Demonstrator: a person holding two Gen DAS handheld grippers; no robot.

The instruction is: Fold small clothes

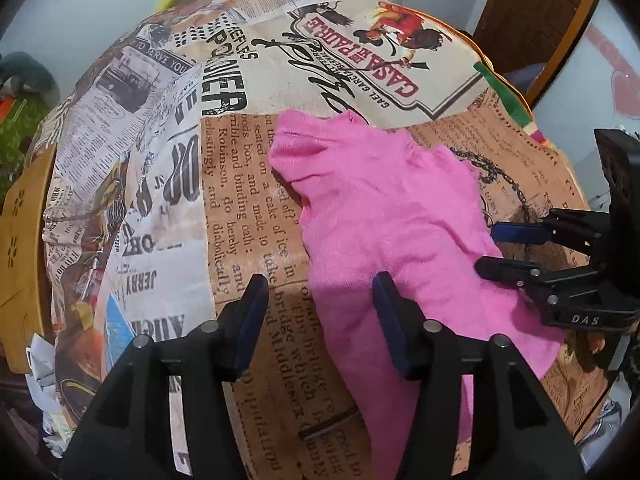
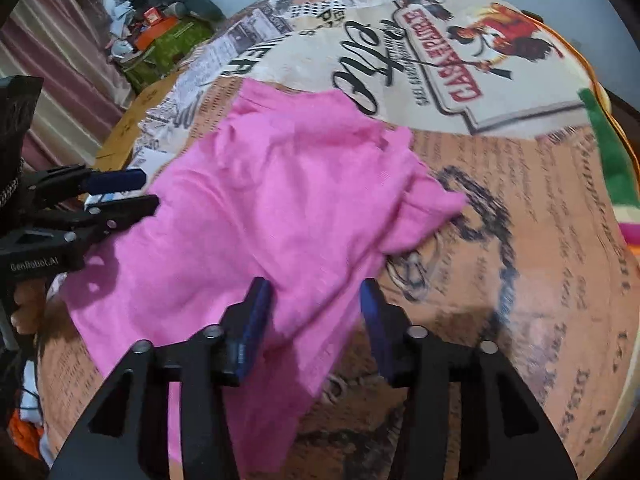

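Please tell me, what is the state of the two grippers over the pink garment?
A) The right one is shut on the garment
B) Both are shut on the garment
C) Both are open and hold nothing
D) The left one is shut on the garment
C: the left gripper and the right gripper both show a wide gap between their fingers, and the pink garment lies loose on the printed tablecloth.
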